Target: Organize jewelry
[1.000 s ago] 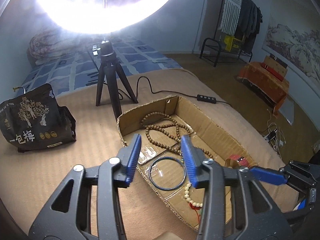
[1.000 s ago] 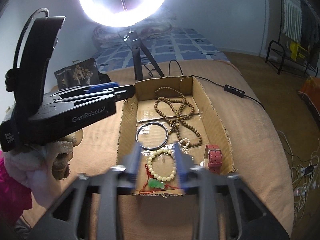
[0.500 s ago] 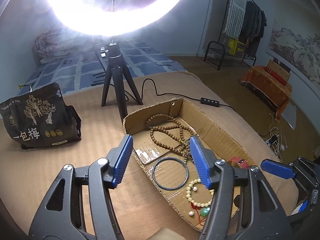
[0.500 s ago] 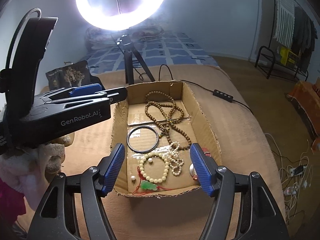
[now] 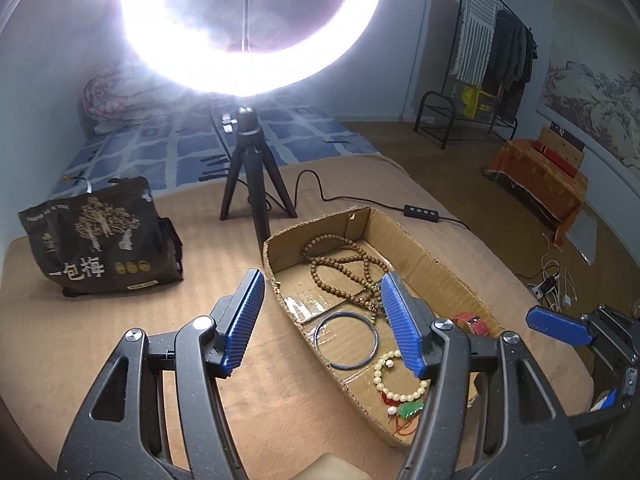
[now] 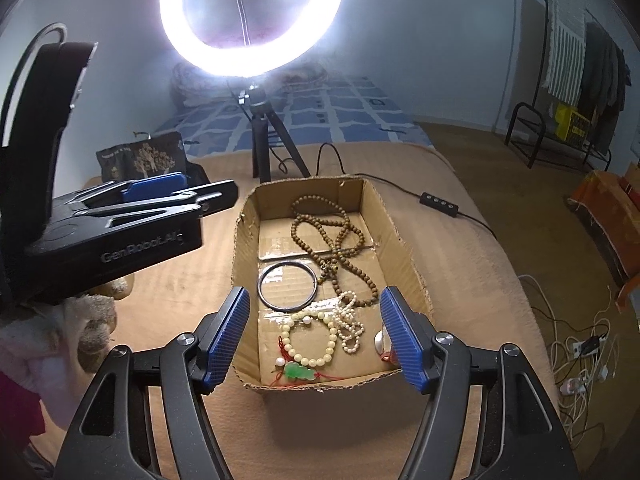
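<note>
Jewelry lies loose in an open cardboard box on the tan-blanketed bed.

Contents, right wrist view:
- Brown bead necklace, looped over the far half of the box floor.
- Dark bangle, at 9 o'clock from the necklace's lower loops, flat, just beside them.
- Cream bead bracelet, toward the near wall, at 6 o'clock from the bangle.
- Green pendant on red cord, touching the bracelet's near edge.
- Small pearl strand, heaped at 3 o'clock from the bracelet.
- Red watch strap, by the right wall; largely hidden in the right wrist view.

Right tool: blue pads wide apart, holding nothing, hovering above the near end of the box. Left tool: also spread wide, empty, above the box's left wall.

Surroundings: ring light on a black tripod at 12 o'clock beyond the box; dark printed bag at 10 o'clock on the bed; cable with inline switch at 2 o'clock.
</note>
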Available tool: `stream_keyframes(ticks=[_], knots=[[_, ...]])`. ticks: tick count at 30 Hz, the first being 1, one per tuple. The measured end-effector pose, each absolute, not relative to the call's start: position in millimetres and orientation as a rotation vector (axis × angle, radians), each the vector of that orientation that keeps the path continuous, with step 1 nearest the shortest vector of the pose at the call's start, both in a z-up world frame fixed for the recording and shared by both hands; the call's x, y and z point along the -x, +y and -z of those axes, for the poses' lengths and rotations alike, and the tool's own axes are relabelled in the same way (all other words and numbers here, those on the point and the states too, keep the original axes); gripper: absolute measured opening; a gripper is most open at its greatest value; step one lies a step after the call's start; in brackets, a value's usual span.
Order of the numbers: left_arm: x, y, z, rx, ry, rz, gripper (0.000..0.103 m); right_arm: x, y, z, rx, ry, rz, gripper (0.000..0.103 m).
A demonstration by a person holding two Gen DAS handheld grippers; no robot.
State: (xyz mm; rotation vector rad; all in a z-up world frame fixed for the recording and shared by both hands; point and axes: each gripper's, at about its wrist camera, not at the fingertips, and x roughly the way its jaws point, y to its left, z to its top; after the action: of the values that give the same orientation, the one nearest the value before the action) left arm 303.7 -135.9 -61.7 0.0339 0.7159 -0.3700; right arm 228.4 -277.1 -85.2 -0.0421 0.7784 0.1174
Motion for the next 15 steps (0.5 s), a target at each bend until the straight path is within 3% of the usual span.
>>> stream_keyframes(ticks=[12, 15], knots=[[-240.6, -87.9, 11.3, 0.031, 0.632, 0.338, 0.063, -200.1, -271.5, 44.6, 0.044, 0.695, -0.113, 0.068], [-218.6, -77.5, 2.6, 0.018, 0.609, 0.321, 0.073, -190.0, -269.3, 38.6, 0.060, 0.676, -0.103, 0.076]])
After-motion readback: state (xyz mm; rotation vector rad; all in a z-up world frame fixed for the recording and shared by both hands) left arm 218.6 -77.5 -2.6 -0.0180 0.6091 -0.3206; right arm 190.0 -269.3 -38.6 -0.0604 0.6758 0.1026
